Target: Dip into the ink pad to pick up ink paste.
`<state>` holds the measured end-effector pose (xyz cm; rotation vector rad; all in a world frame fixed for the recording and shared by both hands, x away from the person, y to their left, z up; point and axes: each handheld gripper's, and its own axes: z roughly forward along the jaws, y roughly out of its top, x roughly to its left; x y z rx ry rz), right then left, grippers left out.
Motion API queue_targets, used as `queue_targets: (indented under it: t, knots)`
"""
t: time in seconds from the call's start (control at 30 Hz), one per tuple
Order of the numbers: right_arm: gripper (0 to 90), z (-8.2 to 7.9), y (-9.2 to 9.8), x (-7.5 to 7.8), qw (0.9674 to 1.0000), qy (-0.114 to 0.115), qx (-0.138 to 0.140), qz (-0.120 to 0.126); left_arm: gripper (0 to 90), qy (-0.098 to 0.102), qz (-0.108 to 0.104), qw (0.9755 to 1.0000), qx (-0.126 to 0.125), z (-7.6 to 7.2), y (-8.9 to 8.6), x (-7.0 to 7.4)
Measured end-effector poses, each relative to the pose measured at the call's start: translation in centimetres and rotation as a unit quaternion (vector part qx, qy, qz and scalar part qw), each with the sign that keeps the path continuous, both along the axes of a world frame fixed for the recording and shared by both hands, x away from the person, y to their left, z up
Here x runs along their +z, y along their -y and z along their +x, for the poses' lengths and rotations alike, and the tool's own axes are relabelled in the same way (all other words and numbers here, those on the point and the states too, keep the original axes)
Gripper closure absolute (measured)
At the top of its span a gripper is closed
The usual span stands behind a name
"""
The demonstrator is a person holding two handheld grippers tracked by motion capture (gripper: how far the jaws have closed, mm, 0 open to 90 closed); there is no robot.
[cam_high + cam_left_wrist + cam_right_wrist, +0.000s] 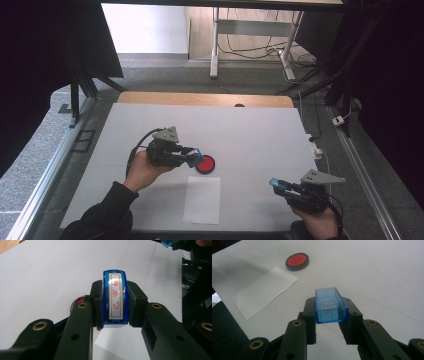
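High view: left gripper [192,158] clamped on blue stamp [115,298], hovering just beside red ink pad [205,164], paper sheet [202,199] just nearer than pad. Stamp's long axis along the fingers. Right gripper [278,185] well right of pad, pinching clear blue cap [331,305].

In the left gripper view the red ink pad [79,300] mostly hides behind the left gripper [115,305] and the blue stamp [115,298] it's clamping, with just a sliver peeking out. The sheet of paper [110,341] gets chopped by the bottom edge, and the stamp's underside isn't visible.
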<state>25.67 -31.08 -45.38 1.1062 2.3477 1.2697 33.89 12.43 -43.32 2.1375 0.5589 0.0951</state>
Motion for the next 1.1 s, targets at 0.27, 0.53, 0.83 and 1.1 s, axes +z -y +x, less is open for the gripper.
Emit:
queue_targets:
  t: [0.27,0.53,0.83,1.1]
  knots:
    - [68.5,0.0,0.0,0.0,1.0,-0.001,0.001,0.0,70.3,-0.005,0.007,0.9999,0.007,1.0,0.8,-0.5]
    - [68.5,0.0,0.0,0.0,1.0,-0.001,0.002,0.001,70.3,-0.012,0.016,0.9997,0.011,2.1,1.8,-1.2]
    - [68.5,0.0,0.0,0.0,1.0,-0.002,0.003,0.002,70.3,-0.017,0.038,0.999,0.018,3.0,3.1,-2.2]
    - [68.5,0.0,0.1,0.0,1.0,-0.002,0.003,0.002,70.3,-0.023,0.064,0.9974,0.026,3.7,4.0,-3.4]
